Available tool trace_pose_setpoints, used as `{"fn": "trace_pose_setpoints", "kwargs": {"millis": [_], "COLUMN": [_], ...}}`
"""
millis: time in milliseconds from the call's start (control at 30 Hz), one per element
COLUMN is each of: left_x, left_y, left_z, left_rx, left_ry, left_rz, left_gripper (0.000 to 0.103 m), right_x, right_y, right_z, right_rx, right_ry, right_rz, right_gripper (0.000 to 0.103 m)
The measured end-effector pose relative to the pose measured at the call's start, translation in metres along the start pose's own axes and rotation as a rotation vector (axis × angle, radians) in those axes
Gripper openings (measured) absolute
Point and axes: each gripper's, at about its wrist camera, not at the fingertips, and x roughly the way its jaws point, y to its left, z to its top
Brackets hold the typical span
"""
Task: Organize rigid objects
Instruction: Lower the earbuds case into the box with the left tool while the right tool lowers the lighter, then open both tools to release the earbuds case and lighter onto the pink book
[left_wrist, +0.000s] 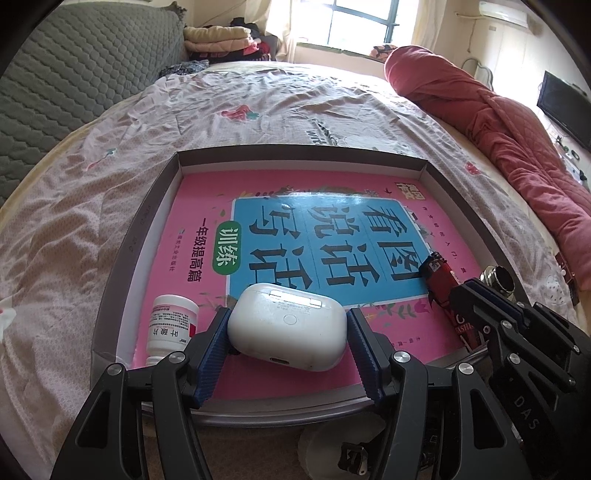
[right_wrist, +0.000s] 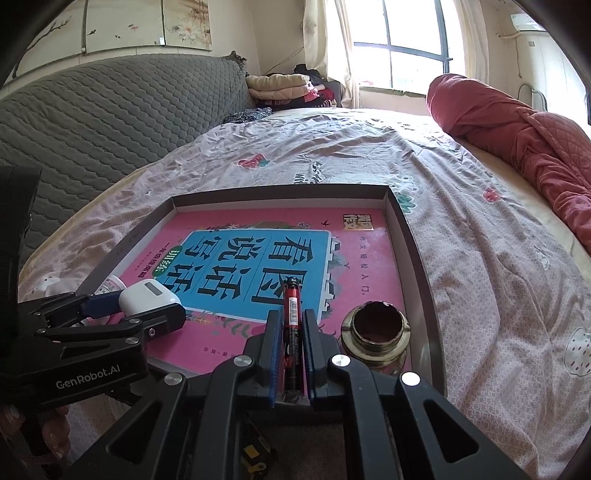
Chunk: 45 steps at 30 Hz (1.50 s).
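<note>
A white earbud case (left_wrist: 288, 325) is clamped crosswise in the left gripper (left_wrist: 288, 343), over the near left of the tray (left_wrist: 122, 258). A red pen (right_wrist: 291, 332), pointing away, is pinched in the right gripper (right_wrist: 290, 354), near right.

tray (left_wrist: 125, 254) 1 | book (left_wrist: 207, 206) 1 | earbud case (left_wrist: 288, 325) 1 | pill bottle (left_wrist: 170, 325) 1 | marker (right_wrist: 291, 314) 1 | brass fitting (right_wrist: 376, 332) 1
</note>
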Motion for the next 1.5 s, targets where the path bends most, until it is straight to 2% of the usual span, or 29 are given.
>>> {"fn": "trace_pose_setpoints", "kwargs": {"millis": [333,500,1100,1233,1500], "left_x": [0.002,0.004,0.0,0.0,-0.002], "left_y": [0.0,-0.001,0.0,0.0,0.003], "left_z": [0.002,0.004,0.001,0.002,0.002], "left_rx": [-0.005,-0.004,-0.02,-0.021,-0.038], "left_ry": [-0.003,-0.003,0.019,0.022,0.02], "left_rz": [0.015,0.027,0.01,0.008,-0.003], "left_gripper": [0.064,0.064,0.064,0.064,0.065], "right_x": [-0.011,-0.018,-0.015,-0.015,-0.012], "right_y": [-0.012,-0.013,-0.011,-0.011,-0.009], "right_z": [0.004,0.007,0.005,0.004,0.004], "right_rx": [0.088,0.085,0.07,0.069,0.056], "right_ry": [-0.061,-0.091,-0.081,-0.079,-0.07], "right_rz": [0.071,0.081,0.061,0.059,0.058], "right_gripper": [0.011,0.011,0.012,0.016,0.016]}}
